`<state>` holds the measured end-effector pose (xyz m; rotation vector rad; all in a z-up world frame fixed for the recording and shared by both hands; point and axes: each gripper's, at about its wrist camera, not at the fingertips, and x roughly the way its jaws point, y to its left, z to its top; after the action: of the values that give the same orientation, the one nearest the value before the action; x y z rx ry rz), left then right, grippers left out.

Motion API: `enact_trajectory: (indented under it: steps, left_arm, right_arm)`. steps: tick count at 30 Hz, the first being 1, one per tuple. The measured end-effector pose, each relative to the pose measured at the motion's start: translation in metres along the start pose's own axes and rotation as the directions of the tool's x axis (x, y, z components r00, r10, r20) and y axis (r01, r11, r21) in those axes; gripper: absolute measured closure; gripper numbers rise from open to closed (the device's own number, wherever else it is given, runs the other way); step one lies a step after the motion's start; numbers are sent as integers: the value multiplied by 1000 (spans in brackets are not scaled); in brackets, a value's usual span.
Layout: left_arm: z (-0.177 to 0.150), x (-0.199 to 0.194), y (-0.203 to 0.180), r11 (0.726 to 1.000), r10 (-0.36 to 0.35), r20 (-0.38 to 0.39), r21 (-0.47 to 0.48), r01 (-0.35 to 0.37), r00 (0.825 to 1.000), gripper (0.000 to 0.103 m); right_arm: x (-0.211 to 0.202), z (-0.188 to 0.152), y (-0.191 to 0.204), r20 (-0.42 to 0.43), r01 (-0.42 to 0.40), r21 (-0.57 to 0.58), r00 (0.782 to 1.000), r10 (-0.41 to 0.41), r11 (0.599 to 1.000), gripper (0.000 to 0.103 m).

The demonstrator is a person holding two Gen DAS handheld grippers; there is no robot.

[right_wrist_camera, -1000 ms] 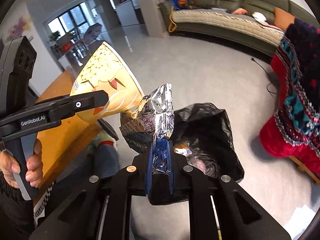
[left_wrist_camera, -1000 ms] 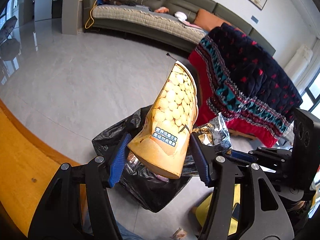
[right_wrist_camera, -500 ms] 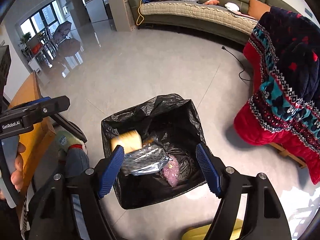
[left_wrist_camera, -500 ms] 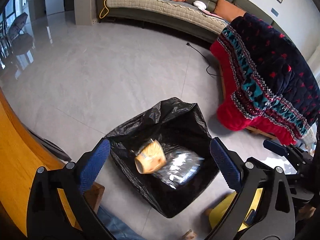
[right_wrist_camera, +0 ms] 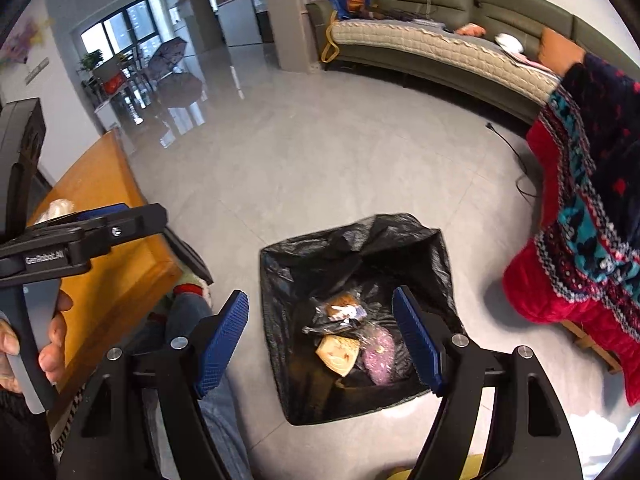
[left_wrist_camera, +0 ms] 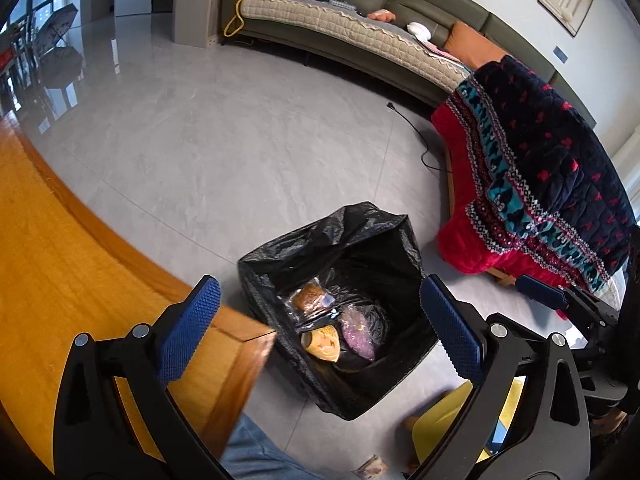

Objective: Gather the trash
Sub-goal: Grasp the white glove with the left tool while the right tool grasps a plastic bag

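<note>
A black trash bag [left_wrist_camera: 352, 240] stands open on the grey floor; it also shows in the right wrist view [right_wrist_camera: 360, 240]. Inside lie the yellow snack bag [left_wrist_camera: 322, 343] [right_wrist_camera: 338, 354], a clear wrapper with something brown in it [left_wrist_camera: 310, 298] [right_wrist_camera: 340, 306] and a pink packet [left_wrist_camera: 357, 330] [right_wrist_camera: 379, 354]. My left gripper [left_wrist_camera: 320, 336] is open and empty above the bag. My right gripper [right_wrist_camera: 320, 340] is open and empty above the bag. The left gripper also shows at the left of the right wrist view [right_wrist_camera: 100, 232].
An orange wooden table [left_wrist_camera: 60, 260] [right_wrist_camera: 104, 216] is at the left, its corner close to the bag. A red and navy blanket [left_wrist_camera: 540, 168] drapes over furniture at the right. A long green sofa [left_wrist_camera: 360, 24] lines the far wall. A cable [left_wrist_camera: 412, 128] lies on the floor.
One second ago the left gripper held the yellow snack bag and the right held a silver foil wrapper. Both opened and the items fell into the black bag. Both grippers have since risen.
</note>
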<state>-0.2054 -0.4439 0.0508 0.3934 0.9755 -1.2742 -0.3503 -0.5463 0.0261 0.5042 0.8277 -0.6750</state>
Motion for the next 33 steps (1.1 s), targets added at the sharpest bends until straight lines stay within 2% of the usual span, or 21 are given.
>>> enact_trajectory:
  steps: [8, 12, 15, 18, 25, 27, 28, 29, 30, 33]
  left_arm:
    - [-16, -53, 70, 990, 79, 66, -118, -71, 995, 6]
    - [-34, -85, 120, 968, 164, 84, -206, -144, 983, 6]
    - [-49, -108, 160, 938, 237, 84, -281, -205, 968, 6]
    - [-66, -131, 202, 896, 306, 72, -358, -262, 949, 6]
    - [-100, -183, 290, 788, 430, 56, -510, -345, 901, 6]
    - [-107, -193, 312, 757, 475, 50, -533, -379, 879, 6]
    - [-110, -196, 323, 733, 517, 37, -536, -419, 855, 7]
    - [-113, -196, 330, 717, 543, 22, -533, -450, 840, 13]
    - [-115, -195, 338, 706, 555, 3, -531, -469, 832, 22]
    - [-122, -185, 360, 694, 556, -49, -521, -496, 830, 29]
  right_arm:
    - [4, 22, 91, -10, -127, -178, 992, 128, 976, 28]
    - [14, 29, 150, -39, -200, -269, 980, 197, 942, 26]
    - [27, 34, 195, -77, -255, -325, 967, 243, 911, 26]
    - [40, 38, 238, -115, -306, -371, 952, 283, 877, 26]
    - [58, 37, 321, -196, -404, -450, 915, 353, 796, 26]
    - [60, 36, 343, -217, -430, -474, 903, 372, 768, 27]
    - [60, 35, 354, -223, -438, -487, 899, 377, 756, 27]
    - [61, 36, 368, -227, -448, -503, 894, 387, 739, 32]
    - [62, 35, 375, -234, -459, -510, 888, 397, 727, 36]
    - [69, 35, 408, -267, -497, -524, 867, 421, 692, 37]
